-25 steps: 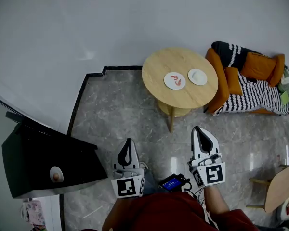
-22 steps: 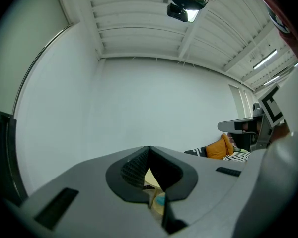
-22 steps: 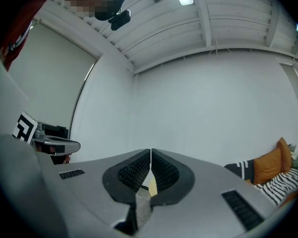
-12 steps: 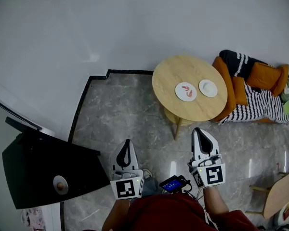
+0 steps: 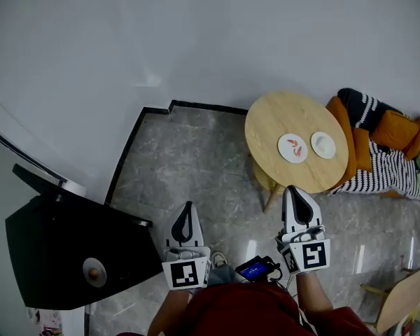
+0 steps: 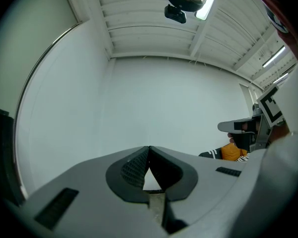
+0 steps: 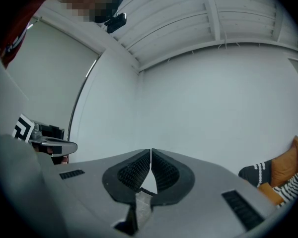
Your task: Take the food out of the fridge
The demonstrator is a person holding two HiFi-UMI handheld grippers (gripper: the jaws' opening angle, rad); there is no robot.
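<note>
Left gripper (image 6: 149, 150): we hold its jaws together, nothing between.
Right gripper (image 7: 151, 152): jaws together too, empty.
Red-food plate (image 5: 292, 148): beside a white plate (image 5: 323, 144), toward the round tabletop's (image 5: 266, 124) right edge.
Dish (image 5: 94, 272): toward the black fridge's (image 5: 49, 243) near edge.

camera setup: one head cam, two gripper cams

head view: looks steeply down from the person's head, high above the floor (image 5: 196, 159); left gripper (image 5: 187, 208) and right gripper (image 5: 296, 191) sit near the bottom edge. left gripper view and right gripper view: each sits close behind its own jaws, which fill the lower frame, facing forward and up at the white wall (image 6: 139, 98) and ceiling (image 6: 149, 29). overlap: white wall and orange cushion (image 5: 399, 130) in all three; each gripper view catches the other gripper at its edge.
</note>
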